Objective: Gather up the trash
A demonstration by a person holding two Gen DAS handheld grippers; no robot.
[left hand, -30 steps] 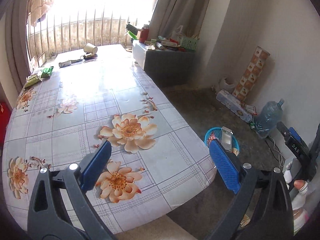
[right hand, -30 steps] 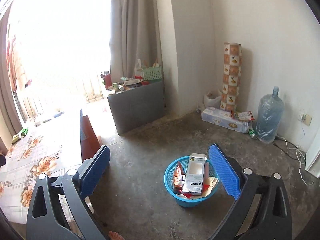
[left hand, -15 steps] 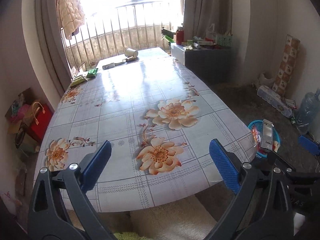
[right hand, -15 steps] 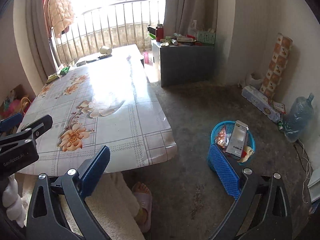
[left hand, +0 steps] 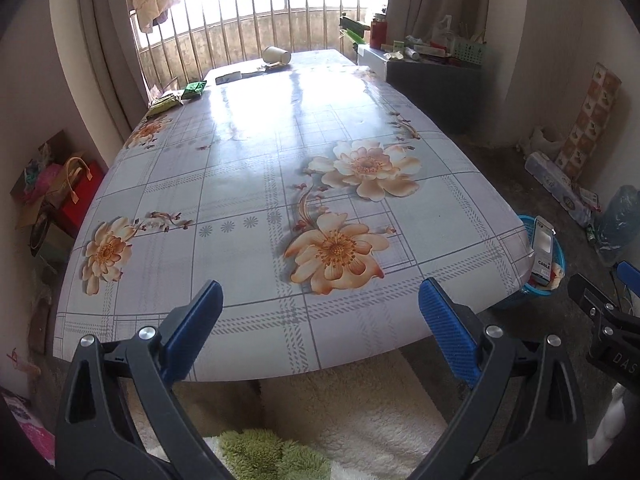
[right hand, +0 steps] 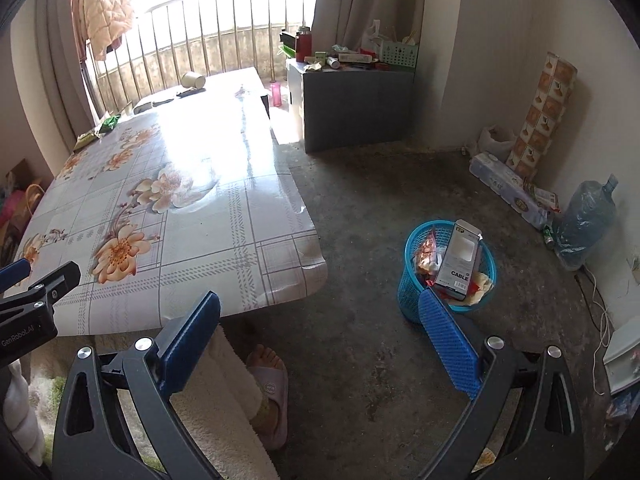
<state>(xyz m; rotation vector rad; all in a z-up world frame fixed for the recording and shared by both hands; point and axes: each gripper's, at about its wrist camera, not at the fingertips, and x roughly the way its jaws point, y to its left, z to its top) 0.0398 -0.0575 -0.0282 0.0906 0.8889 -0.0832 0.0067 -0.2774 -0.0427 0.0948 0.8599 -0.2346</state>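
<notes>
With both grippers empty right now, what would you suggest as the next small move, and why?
Probably reach the left gripper forward toward the far end of the table. Both grippers are open and hold nothing, the blue basket already holds trash, and the tipped paper cup and green wrappers lie there.

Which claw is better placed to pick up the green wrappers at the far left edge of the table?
Probably left: the left claw, open and empty, faces the table and the green wrappers.
</notes>
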